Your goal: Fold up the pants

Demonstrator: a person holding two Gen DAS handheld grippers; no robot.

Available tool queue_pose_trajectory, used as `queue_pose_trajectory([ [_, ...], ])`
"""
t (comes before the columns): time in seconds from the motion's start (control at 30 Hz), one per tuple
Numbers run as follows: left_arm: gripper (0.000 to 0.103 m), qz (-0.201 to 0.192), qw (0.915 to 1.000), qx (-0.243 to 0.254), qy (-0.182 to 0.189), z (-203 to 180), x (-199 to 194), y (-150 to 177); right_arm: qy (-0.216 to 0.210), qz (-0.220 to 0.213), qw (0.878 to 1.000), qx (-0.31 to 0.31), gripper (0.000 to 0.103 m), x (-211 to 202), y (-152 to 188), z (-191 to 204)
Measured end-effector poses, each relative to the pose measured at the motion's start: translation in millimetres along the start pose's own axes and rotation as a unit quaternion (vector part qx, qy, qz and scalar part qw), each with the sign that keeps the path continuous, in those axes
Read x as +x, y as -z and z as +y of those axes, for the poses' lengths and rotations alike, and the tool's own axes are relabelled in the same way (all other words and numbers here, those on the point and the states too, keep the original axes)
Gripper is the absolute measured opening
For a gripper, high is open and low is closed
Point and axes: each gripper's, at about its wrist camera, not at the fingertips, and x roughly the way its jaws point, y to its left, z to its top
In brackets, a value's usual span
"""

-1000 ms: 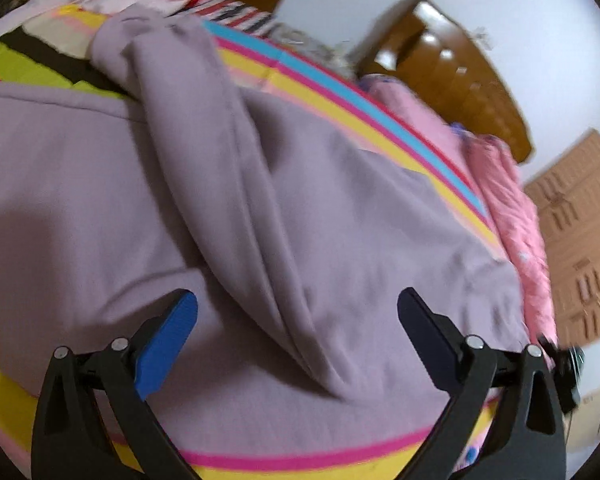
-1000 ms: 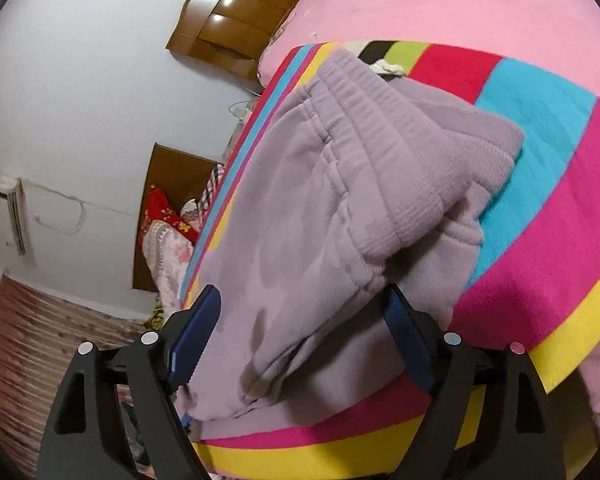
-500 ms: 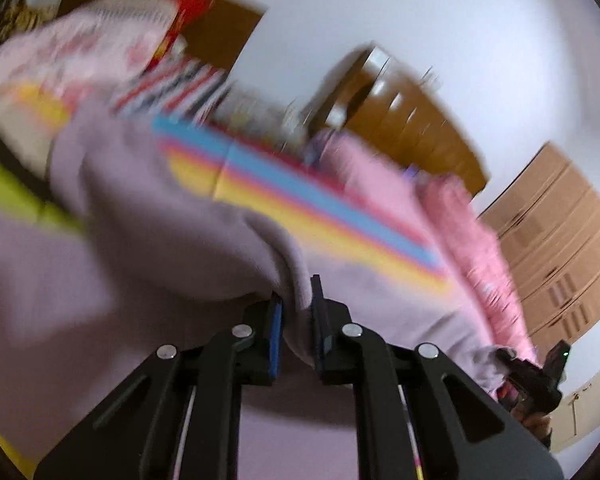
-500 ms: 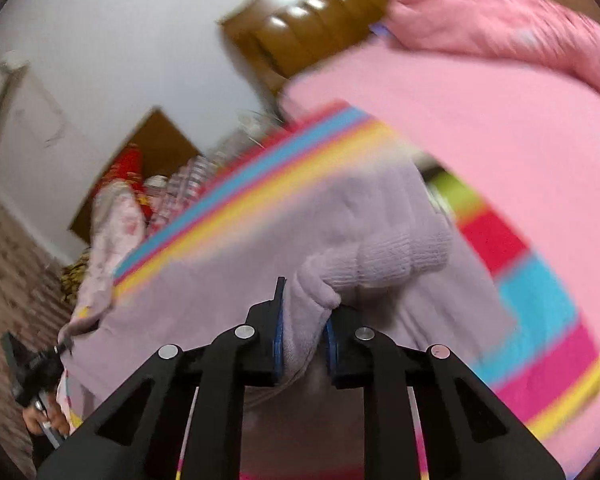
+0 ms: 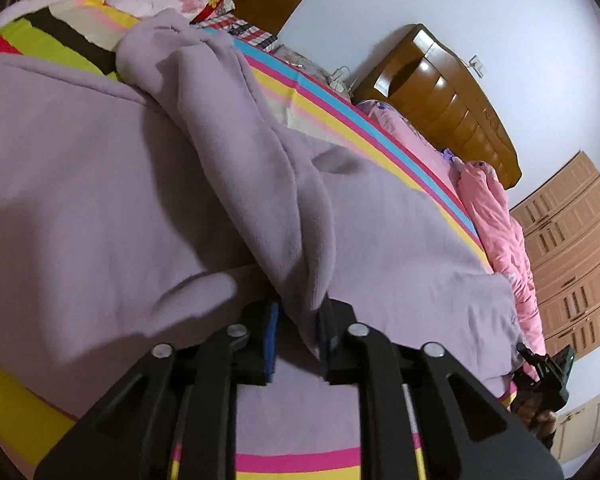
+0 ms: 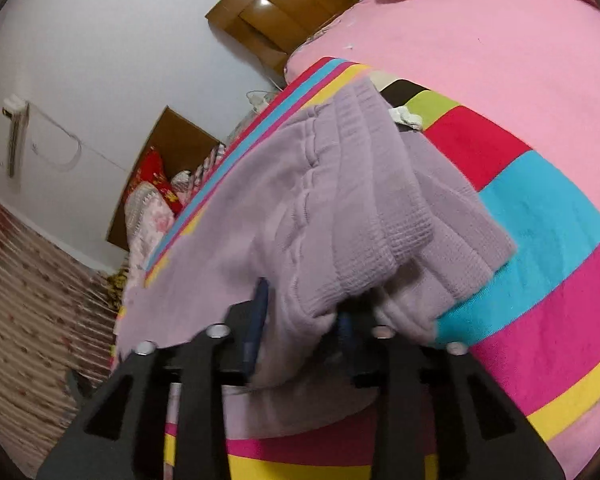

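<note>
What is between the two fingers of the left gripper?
A bunched fold of the lilac pants fills the gap between the left gripper fingers, as the left wrist view shows.

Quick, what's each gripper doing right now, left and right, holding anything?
Left gripper: closed on a fold of the lilac fleece pants, jaws just easing open.
Right gripper: gripping the pants' ribbed waistband, jaws just easing open.

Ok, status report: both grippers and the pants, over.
Left gripper and right gripper jaws just eased wider, pants fabric between both. Lilac pants spread on striped blanket. Nothing in the way.
</note>
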Motion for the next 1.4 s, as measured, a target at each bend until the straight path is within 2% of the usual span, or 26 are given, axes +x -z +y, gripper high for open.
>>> queue_pose_trajectory([
  [0.03, 0.028, -0.001, 1.0, -0.003, 0.005, -0.5, -0.8, 1.2, 0.005, 0.0, 1.0, 0.0, 0.05, 0.9, -0.8, 3.1],
  [0.1, 0.041, -0.006, 0.9999, -0.006, 0.01, -1.7, -1.7, 2.6, 0.023, -0.002, 1.0, 0.006, 0.054, 0.4, 3.7, 8.7],
  [0.17, 0.039, -0.012, 0.9999, -0.001, 0.001, -4.9, -2.2, 8.5, 0.044, -0.005, 0.999, 0.006, 0.053, 0.3, 8.0, 10.9],
  [0.2, 0.028, -0.013, 0.9998, 0.012, -0.008, -8.3, -0.9, 8.8, 0.067, -0.006, 0.998, -0.012, 0.048, 3.3, 10.9, 17.7],
  [0.23, 0.013, -0.008, 0.9997, 0.02, -0.01, -10.2, 0.2, 10.1, 0.101, -0.008, 0.994, -0.034, 0.028, 6.3, 13.4, 23.0],
  [0.27, 0.008, -0.002, 0.9996, 0.027, -0.014, -13.4, 2.7, 9.5, 0.105, -0.007, 0.993, -0.047, 0.021, 7.8, 13.8, 24.3],
  [0.33, 0.007, -0.013, 0.9993, 0.034, 0.001, -14.6, -5.9, 5.7, 0.087, -0.015, 0.995, -0.05, 0.011, 3.4, 10.2, 28.1],
  [0.37, 0.006, -0.023, 0.9991, 0.032, 0.018, -17.2, -13.6, 1.6, 0.07, -0.023, 0.996, -0.054, 0.011, -3.0, 5.7, 33.1],
  [0.4, 0.006, -0.04, 0.9978, 0.021, 0.049, -18.8, -28.6, -4.0, 0.044, -0.026, 0.998, -0.048, 0.01, -9.5, 1.5, 35.3],
  [0.47, 0.006, -0.054, 0.9958, 0.011, 0.074, -18.3, -47.3, -9.0, 0.015, -0.024, 0.999, -0.028, 0.01, -17.8, -0.4, 29.9],
  [0.57, 0.006, -0.024, 0.9985, 0.03, 0.038, -12.3, -42.2, 3.4, 0.037, 0.004, 0.999, -0.005, 0.01, -8.7, 11.0, 4.2],
  [0.6, 0.006, -0.004, 0.9994, 0.027, 0.023, -5.6, -30.7, 11.8, 0.034, 0.017, 0.999, 0.017, 0.01, -3.0, 15.6, -9.0],
  [0.67, 0.006, 0.014, 0.9997, 0.019, 0.008, 2.2, -14.3, 22.6, 0.012, 0.015, 0.999, 0.038, 0.009, -2.6, 20.1, -20.1],
  [0.83, 0.006, 0.006, 0.9995, 0.03, 0.003, -2.4, -13.1, 21.0, 0.009, 0.016, 0.999, 0.035, 0.009, -6.7, 16.8, -16.6],
  [1.0, 0.006, -0.012, 0.9988, 0.044, 0.017, -14.7, -39.5, 23.3, 0.004, 0.001, 1.0, 0.03, 0.009, -21.8, 16.0, -17.4],
  [1.1, 0.007, 0.004, 0.9984, 0.055, 0.004, -16.1, -32.5, 29.7, 0.009, 0.009, 0.999, 0.044, 0.009, -13.1, 15.0, -30.3],
  [1.17, 0.007, 0.02, 0.9989, 0.042, -0.002, -4.3, -21.1, 35.8, -0.001, 0.008, 0.998, 0.055, 0.007, -11.2, 15.7, -35.9],
  [1.23, 0.007, 0.016, 0.9995, 0.019, 0.018, 4.8, -22.9, 35.1, 0.001, 0.01, 0.998, 0.056, 0.007, -13.1, 15.5, -32.4],
  [1.33, 0.007, 0.008, 0.999, 0.042, 0.011, -5.4, -29.2, 32.7, 0.001, 0.007, 0.999, 0.043, 0.007, -18.2, 12.6, -24.9],
  [1.4, 0.01, 0.009, 0.9991, 0.038, 0.015, -3.9, -28.4, 32.6, 0.01, 0.014, 0.999, 0.042, 0.007, -13.4, 13.6, -29.7],
])
